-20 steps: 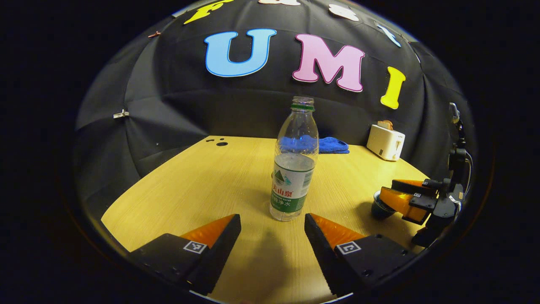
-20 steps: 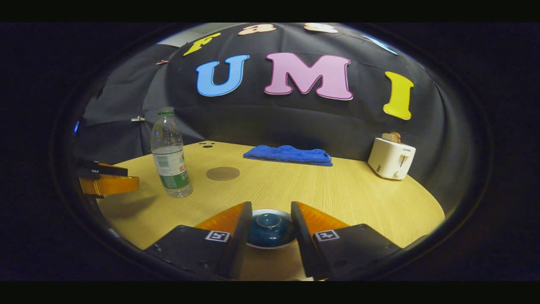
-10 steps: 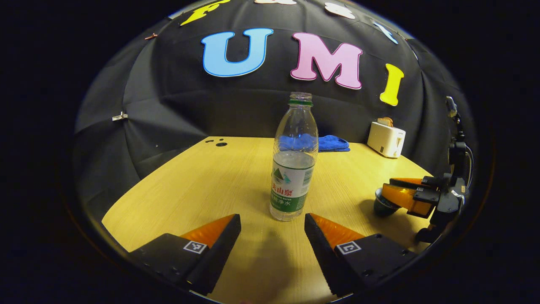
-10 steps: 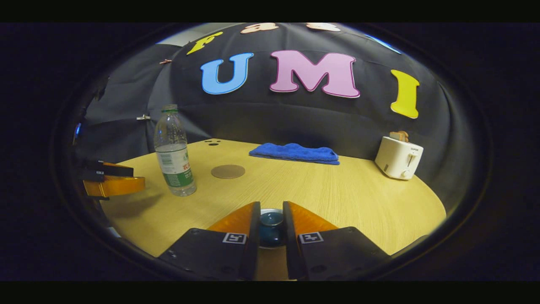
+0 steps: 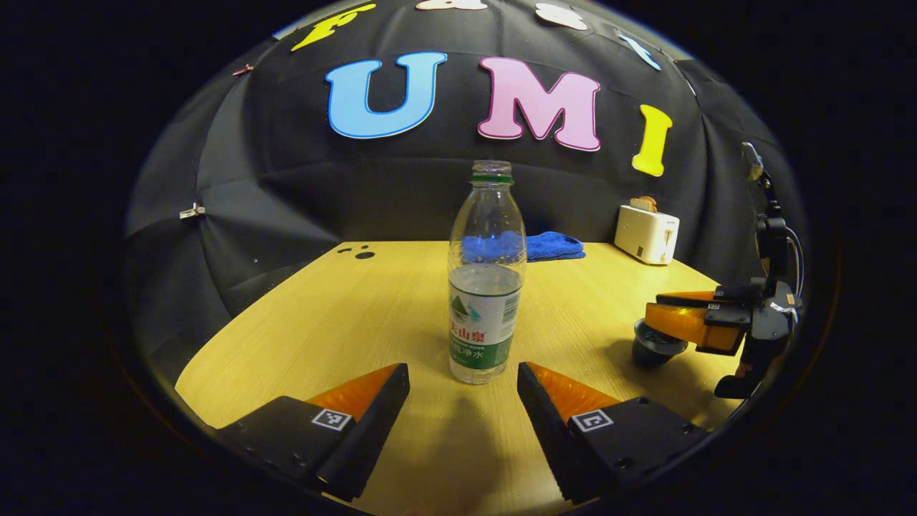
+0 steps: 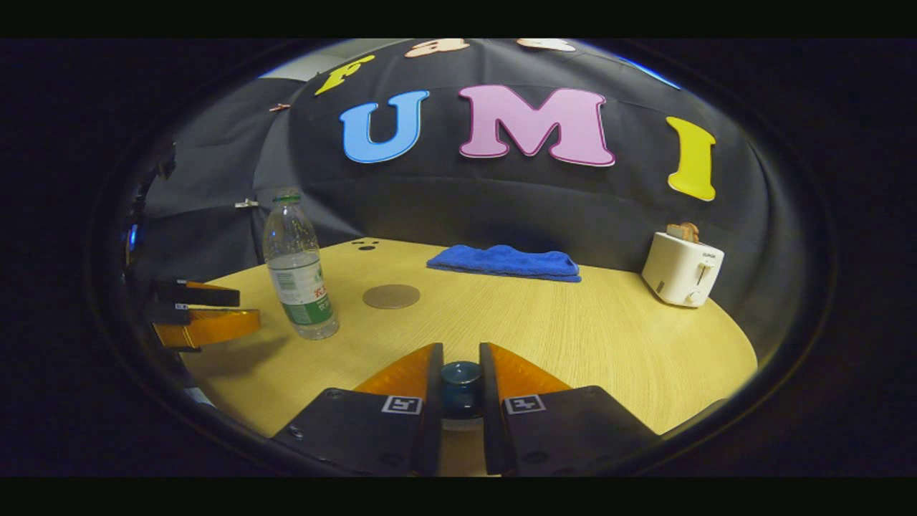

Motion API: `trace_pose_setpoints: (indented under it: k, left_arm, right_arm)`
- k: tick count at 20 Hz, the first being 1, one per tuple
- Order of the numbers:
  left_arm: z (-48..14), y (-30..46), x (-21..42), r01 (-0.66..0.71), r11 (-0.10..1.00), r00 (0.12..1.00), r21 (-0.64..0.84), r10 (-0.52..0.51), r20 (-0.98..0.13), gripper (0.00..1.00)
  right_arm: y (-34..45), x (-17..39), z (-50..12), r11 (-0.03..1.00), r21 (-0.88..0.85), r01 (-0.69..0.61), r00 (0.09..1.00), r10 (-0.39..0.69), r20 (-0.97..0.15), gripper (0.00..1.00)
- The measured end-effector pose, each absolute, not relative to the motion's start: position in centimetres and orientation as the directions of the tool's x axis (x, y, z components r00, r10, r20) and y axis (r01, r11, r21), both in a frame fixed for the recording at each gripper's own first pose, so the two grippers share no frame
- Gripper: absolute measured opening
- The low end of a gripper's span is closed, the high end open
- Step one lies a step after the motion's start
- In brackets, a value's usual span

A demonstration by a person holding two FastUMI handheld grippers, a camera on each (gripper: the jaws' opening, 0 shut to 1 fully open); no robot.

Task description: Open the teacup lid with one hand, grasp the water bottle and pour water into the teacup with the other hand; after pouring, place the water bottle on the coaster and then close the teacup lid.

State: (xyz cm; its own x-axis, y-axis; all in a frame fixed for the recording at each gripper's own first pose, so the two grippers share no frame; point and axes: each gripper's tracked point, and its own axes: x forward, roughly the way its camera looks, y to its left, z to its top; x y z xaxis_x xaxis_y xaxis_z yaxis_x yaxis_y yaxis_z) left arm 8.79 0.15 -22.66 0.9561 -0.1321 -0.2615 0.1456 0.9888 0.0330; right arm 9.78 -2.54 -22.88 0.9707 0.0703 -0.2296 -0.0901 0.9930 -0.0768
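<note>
A clear, uncapped water bottle (image 5: pixel 478 287), about half full, stands on the wooden table (image 5: pixel 344 315) straight ahead of my left gripper (image 5: pixel 463 376). That gripper is open, its fingers just short of the bottle's base on either side. In the right gripper view the bottle (image 6: pixel 301 276) stands at the left, with the round brown coaster (image 6: pixel 390 296) just right of it. My right gripper (image 6: pixel 461 358) is shut on the dark blue knob of the teacup lid (image 6: pixel 461 381). In the left gripper view the dark teacup (image 5: pixel 652 350) sits under the right gripper (image 5: pixel 691 326).
A folded blue cloth (image 6: pixel 505 261) lies at the back of the table. A white toaster (image 6: pixel 680 271) stands at the back right. The left gripper (image 6: pixel 211 315) shows at the left edge of the right gripper view, near the bottle.
The right gripper went from open around the lid to shut on its knob, and the lid's wide rim has dropped out of sight. The left gripper stays open and has drifted slightly toward the bottle.
</note>
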Motion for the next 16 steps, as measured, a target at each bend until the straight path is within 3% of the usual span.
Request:
trace_pose_setpoints:
  k: [2,3,13,14,16]
  left_arm:
    - [-22.8,-0.1,9.2,0.157,0.987,0.955,0.035,-0.142,-0.262,0.95]
    - [-22.8,-0.2,9.6,0.157,0.987,0.954,0.031,-0.143,-0.262,0.95]
    - [-21.4,-2.3,16.2,0.217,0.974,0.964,0.068,-0.203,-0.169,0.95]
    - [-21.2,-2.5,16.8,0.221,0.973,0.965,0.07,-0.207,-0.161,0.95]
    - [-20.8,-2.8,17.9,0.225,0.972,0.966,0.069,-0.213,-0.147,0.95]
  right_arm:
    - [-2.6,10.0,-22.5,0.994,-0.064,-0.09,0.971,0.073,-0.229,0.22]
    - [-2.7,10.1,-22.2,0.994,-0.061,-0.089,0.971,0.073,-0.227,0.27]
    - [-3.2,10.3,-19.7,0.995,-0.032,-0.089,0.973,0.08,-0.215,0.27]
    - [-3.4,10.2,-19.4,0.996,-0.029,-0.084,0.974,0.076,-0.213,0.22]
    - [-4.0,10.1,-19.2,0.997,-0.031,-0.076,0.975,0.067,-0.213,0.27]
